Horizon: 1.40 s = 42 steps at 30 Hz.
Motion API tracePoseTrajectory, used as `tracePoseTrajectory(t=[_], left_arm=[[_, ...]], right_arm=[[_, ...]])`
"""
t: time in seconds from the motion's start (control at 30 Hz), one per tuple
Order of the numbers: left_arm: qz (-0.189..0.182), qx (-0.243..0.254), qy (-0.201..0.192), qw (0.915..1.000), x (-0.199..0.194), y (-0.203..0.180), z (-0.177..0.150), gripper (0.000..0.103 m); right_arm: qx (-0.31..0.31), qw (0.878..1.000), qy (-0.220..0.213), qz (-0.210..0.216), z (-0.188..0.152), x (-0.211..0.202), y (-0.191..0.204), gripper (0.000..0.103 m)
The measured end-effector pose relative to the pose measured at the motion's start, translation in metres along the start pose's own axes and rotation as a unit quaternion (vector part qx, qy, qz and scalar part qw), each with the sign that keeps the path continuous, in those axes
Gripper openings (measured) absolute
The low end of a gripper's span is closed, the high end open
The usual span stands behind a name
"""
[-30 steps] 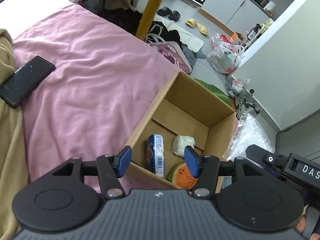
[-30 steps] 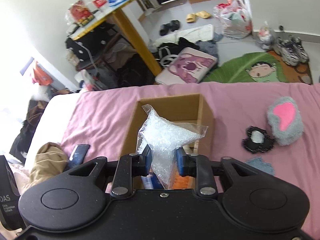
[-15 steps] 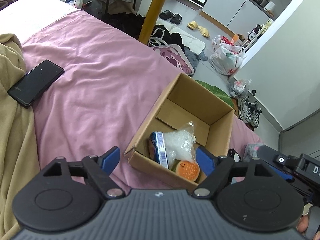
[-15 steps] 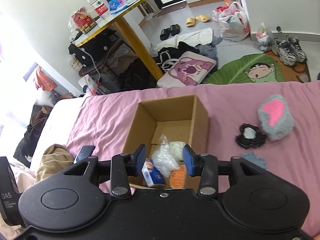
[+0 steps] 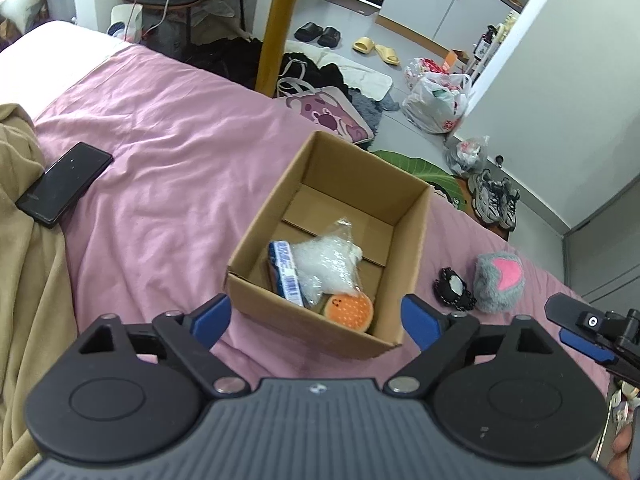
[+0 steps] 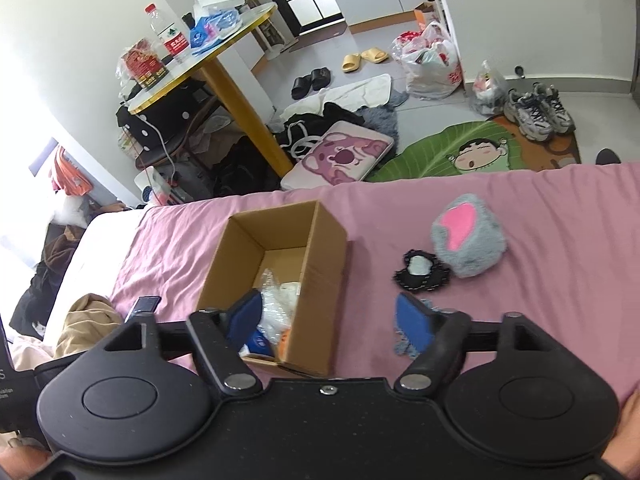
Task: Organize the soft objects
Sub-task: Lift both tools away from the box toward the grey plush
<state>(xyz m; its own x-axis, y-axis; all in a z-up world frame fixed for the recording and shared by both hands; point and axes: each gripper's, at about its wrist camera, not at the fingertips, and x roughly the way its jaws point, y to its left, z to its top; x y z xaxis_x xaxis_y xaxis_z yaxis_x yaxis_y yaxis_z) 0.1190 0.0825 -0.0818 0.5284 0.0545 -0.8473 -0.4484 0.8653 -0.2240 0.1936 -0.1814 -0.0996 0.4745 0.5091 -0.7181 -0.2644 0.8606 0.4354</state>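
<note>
An open cardboard box [image 5: 412, 236] [image 6: 326, 264] stands on the pink bed sheet. Inside lie a clear bubble-wrap bag [image 5: 328, 266] [image 6: 276, 308], a blue packet [image 5: 286, 272] and an orange burger plush [image 5: 350, 308]. To the box's right on the sheet sit a grey plush with a pink heart [image 5: 500, 282] [image 6: 466, 238], a small black frilly item [image 5: 454, 286] [image 6: 420, 270] and a blue-grey scrap [image 6: 404, 340]. My left gripper [image 5: 316, 318] is open, held above the box's near edge. My right gripper [image 6: 330, 318] is open and empty over the box's right wall.
A black phone [image 5: 64, 184] lies on the sheet left of the box, beside a tan blanket [image 5: 24, 280]. Beyond the bed are a yellow table leg [image 5: 278, 24], a pink cushion [image 6: 340, 154], bags, slippers and sneakers [image 6: 536, 110] on the floor.
My right gripper opened and dropped the bubble-wrap bag into the box, then drew back and up. The left gripper opened wider and also pulled back from the box.
</note>
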Motion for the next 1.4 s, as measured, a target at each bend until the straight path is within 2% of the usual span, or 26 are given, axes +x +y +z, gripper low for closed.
tracePoseTrajectory(t=[0.07,0.13,0.23,0.6,1.13,1.4], left_arm=[[-0.001,0.008,-0.005,1.0,-0.003,-0.008,-0.003,0.096],[-0.004,0.016,-0.01,0.9998,-0.006,-0.014,-0.006,0.102],[-0.007,0.027,-0.013,0.9995,-0.008,-0.025,-0.011,0.102],[-0.022,0.048,-0.019,0.9984,-0.013,-0.058,-0.024,0.102],[0.007,0.089,-0.013,0.996,0.002,-0.121,-0.031,0.102],[0.018,0.105,-0.017,0.9942,0.012,-0.153,-0.024,0.102]], right_arm=[[-0.001,1.0,-0.004,0.001,0.0,-0.005,-0.006,0.084],[-0.005,1.0,-0.008,0.0,-0.001,-0.01,-0.012,0.092],[-0.006,1.0,-0.013,-0.004,-0.002,-0.015,-0.021,0.096],[0.003,1.0,-0.024,-0.007,-0.005,-0.029,-0.062,0.098],[0.049,0.997,-0.052,0.017,0.013,-0.031,-0.126,0.098],[0.053,0.997,-0.044,0.036,0.035,-0.02,-0.147,0.098]])
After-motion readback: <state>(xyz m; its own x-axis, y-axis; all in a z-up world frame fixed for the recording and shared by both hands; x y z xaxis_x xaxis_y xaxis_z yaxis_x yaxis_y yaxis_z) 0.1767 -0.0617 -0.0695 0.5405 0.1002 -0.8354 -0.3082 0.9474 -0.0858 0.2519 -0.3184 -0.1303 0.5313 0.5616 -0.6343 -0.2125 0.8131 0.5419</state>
